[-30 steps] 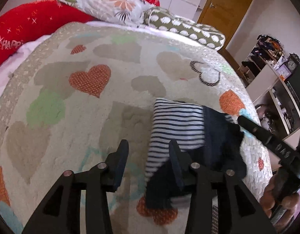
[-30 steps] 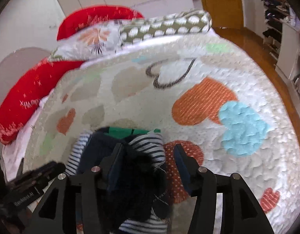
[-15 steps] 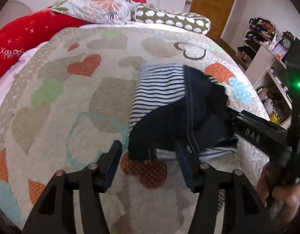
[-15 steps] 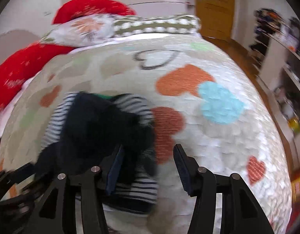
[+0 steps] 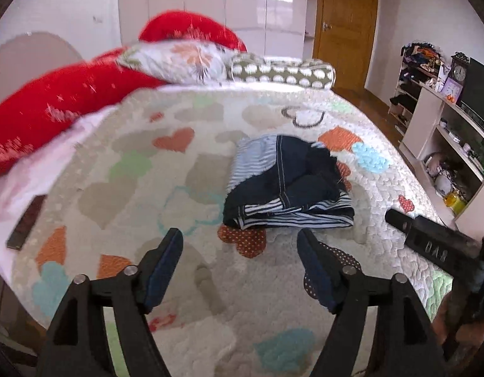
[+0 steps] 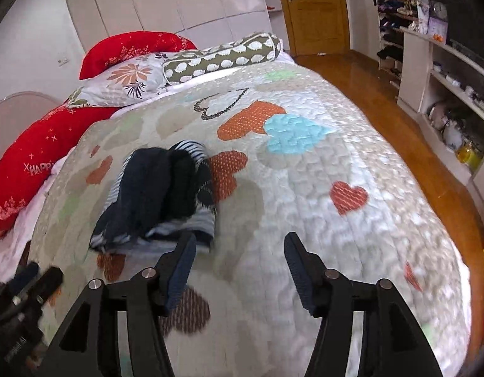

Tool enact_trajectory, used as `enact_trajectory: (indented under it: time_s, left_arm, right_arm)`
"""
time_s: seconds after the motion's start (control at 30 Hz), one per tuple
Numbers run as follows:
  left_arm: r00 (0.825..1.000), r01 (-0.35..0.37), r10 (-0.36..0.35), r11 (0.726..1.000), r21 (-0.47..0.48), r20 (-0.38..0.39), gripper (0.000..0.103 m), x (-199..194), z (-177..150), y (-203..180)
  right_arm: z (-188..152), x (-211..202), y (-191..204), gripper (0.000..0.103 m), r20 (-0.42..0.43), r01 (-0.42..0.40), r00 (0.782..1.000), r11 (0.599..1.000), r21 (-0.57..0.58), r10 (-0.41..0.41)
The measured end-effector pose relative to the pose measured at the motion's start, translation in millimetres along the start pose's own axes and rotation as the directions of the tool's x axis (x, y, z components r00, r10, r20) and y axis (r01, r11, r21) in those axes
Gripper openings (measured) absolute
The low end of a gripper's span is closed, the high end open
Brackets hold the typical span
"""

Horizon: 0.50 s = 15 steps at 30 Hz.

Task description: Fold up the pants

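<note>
The pants (image 5: 286,182) lie folded in a thick bundle of navy and blue-white striped cloth on the heart-patterned quilt (image 5: 141,169). They also show in the right wrist view (image 6: 160,194), left of centre. My left gripper (image 5: 240,245) is open and empty, held above the quilt a short way in front of the bundle. My right gripper (image 6: 239,251) is open and empty, just right of the bundle's near corner. The right gripper's body shows at the right of the left wrist view (image 5: 430,245).
Red pillows (image 6: 37,163), a floral pillow (image 6: 129,81) and a spotted bolster (image 6: 223,56) lie at the head of the bed. A dark flat object (image 5: 25,223) lies at the bed's left edge. White shelves (image 6: 446,72) and wood floor (image 6: 399,125) are to the right.
Both grippers have let go of the pants and drawn back and up from the bundle. The pants now rest folded on the quilt, farther from both cameras.
</note>
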<state>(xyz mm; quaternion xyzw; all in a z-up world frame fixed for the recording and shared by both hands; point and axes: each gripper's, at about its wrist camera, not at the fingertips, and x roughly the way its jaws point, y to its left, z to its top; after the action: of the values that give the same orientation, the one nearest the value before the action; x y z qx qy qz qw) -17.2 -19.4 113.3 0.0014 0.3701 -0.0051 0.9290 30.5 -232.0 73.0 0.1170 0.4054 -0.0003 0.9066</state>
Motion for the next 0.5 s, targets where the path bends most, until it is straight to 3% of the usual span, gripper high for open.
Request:
enact_trajectory:
  time_s: [0.1, 0.5]
  left_arm:
    - [0.999, -0.020, 0.019, 1.000, 0.009, 0.040, 0.083, -14.9, -1.6, -0.1]
    - [0.997, -0.044, 0.044, 0.999, 0.003, 0.061, 0.084, -21.5, -6.3, 1.3]
  right_arm:
    - [-12.7, -16.7, 6.8, 0.070, 0.005, 0.004, 1.000, 1.000, -0.027, -0.004]
    - [-41.8, -20.8, 33.0, 0.074, -0.017, 0.012, 1.000, 0.986, -0.165, -0.015]
